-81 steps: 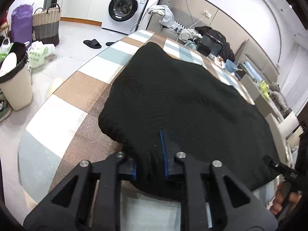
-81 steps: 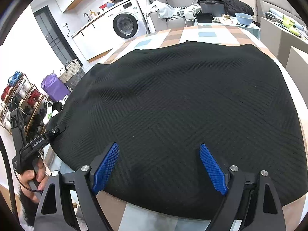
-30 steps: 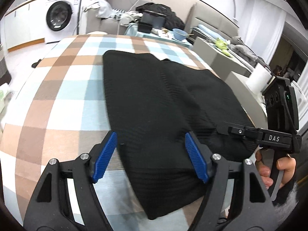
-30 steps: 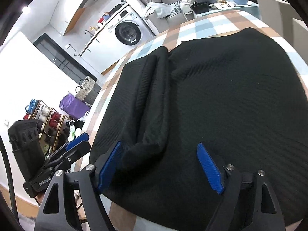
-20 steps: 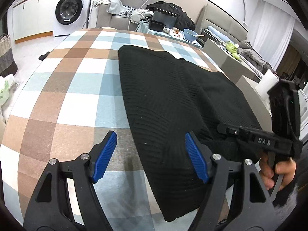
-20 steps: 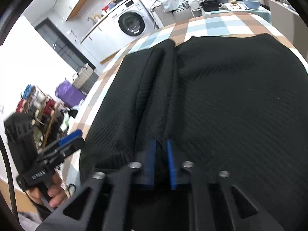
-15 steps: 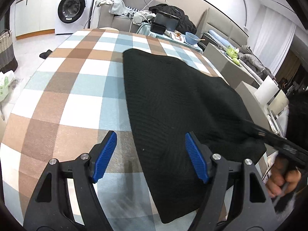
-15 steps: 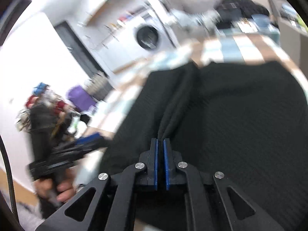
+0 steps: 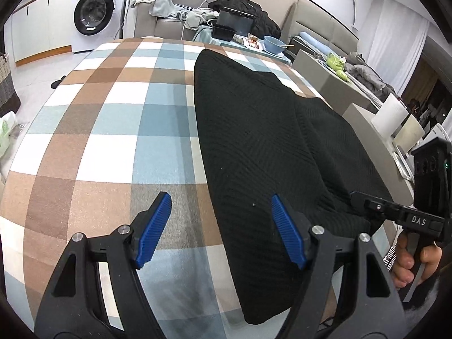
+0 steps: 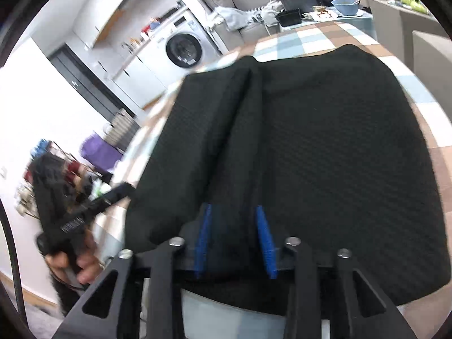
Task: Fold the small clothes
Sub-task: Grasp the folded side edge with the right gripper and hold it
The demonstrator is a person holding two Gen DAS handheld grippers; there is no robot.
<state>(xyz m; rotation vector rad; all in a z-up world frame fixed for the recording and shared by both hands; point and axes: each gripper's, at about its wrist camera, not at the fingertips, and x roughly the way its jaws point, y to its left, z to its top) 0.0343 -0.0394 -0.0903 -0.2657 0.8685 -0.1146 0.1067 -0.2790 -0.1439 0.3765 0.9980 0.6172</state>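
Checked tablecloth (image 9: 113,118) under black knit garment (image 9: 254,147)

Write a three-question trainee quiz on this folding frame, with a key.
1. True or false: the left gripper is shut on the black garment.
2. What lies under the garment? A) bare wood B) checked tablecloth C) a towel
3. Which appliance stands in the background?

Key: 1 false, it is open. 2 B. 3 the washing machine.
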